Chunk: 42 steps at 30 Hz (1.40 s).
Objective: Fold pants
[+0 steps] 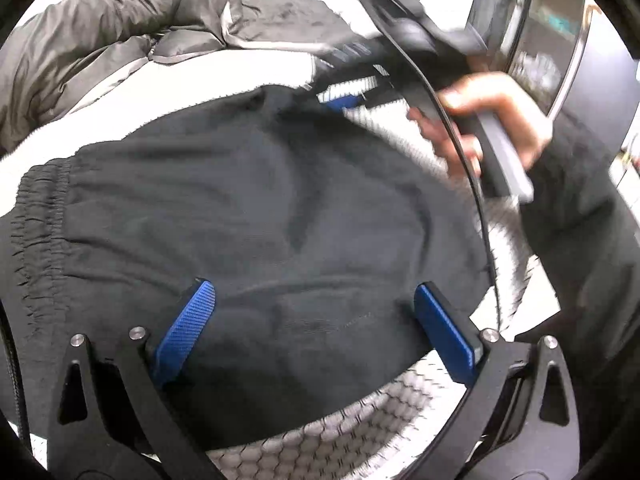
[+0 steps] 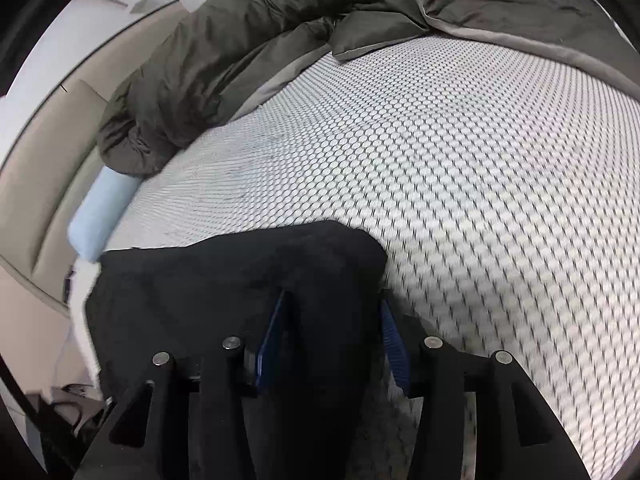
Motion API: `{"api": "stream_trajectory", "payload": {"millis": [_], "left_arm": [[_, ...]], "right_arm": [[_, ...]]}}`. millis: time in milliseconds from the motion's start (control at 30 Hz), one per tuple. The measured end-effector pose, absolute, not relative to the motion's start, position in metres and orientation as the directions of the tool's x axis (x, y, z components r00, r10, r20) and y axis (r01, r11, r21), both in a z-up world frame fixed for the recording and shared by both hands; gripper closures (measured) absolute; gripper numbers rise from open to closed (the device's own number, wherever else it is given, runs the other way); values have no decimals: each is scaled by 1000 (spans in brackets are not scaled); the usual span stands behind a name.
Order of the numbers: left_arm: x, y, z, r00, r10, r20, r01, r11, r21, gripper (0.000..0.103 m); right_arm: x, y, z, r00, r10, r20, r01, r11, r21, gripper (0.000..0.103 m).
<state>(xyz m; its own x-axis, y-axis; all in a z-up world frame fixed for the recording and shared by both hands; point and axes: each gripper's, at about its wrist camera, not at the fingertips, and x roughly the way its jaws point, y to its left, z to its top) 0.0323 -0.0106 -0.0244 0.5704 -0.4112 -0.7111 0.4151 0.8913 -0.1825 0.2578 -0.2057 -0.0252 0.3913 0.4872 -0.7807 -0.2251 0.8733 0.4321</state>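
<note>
Left wrist only: hand [image 1: 492, 120], waistband [image 1: 44, 208]

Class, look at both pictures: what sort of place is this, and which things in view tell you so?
Probably a bedroom: the pants lie on a mattress with a dotted cover, a rumpled quilt is pushed to its far side, and a padded headboard stands alongside.

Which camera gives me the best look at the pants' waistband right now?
Left wrist view: the gathered elastic waistband runs down its left side. The right wrist view shows only a dark fold of the pants, no waistband.
</note>
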Motion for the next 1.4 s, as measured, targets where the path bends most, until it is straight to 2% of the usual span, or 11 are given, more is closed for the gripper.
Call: {"api": "stream_trajectory", "payload": {"millis": [200, 500, 633, 767, 867, 1000, 1100, 1200, 1233, 1333, 1400], "left_arm": [[31, 63, 16, 716, -358, -599, 268, 934, -237, 3], [48, 152, 1, 752, -71, -656, -51, 985, -165, 3], [66, 166, -24, 690, -19, -724, -115, 984, -135, 3], [77, 163, -26, 689, -24, -724, -97, 987, -125, 3], [74, 158, -22, 692, -16, -722, -88, 990, -106, 3], [71, 160, -20, 690, -1, -724, -94, 991, -91, 3], [68, 169, -25, 680, 4, -734, -128, 985, -114, 3], [71, 175, -36, 663, -9, -749, -138, 981, -135, 16], [71, 173, -37, 659, -10, -752, -131, 983, -128, 29], [73, 166, -37, 649, -20, -761, -110, 987, -120, 77], [77, 158, -38, 640, -71, -765, -77, 985, -157, 89]], "right_arm": [[192, -232, -7, 429, 541, -723, -235, 840, 489, 48], [98, -229, -23, 369, 596, -713, -265, 803, 534, 46], [77, -224, -29, 376, 551, -745, -276, 834, 478, 77], [54, -225, -28, 381, 563, -733, -297, 826, 480, 83], [50, -228, -25, 384, 573, -724, -314, 819, 481, 82], [80, -252, -18, 486, 572, -661, -212, 810, 546, 56], [113, -248, -26, 456, 608, -650, -180, 778, 601, 55], [132, -230, -47, 382, 620, -685, -166, 775, 610, 58], [134, -225, -48, 374, 615, -694, -177, 782, 598, 76], [129, -222, -32, 434, 569, -699, -250, 821, 513, 93], [124, -226, -17, 489, 549, -678, -269, 834, 482, 94]]}}
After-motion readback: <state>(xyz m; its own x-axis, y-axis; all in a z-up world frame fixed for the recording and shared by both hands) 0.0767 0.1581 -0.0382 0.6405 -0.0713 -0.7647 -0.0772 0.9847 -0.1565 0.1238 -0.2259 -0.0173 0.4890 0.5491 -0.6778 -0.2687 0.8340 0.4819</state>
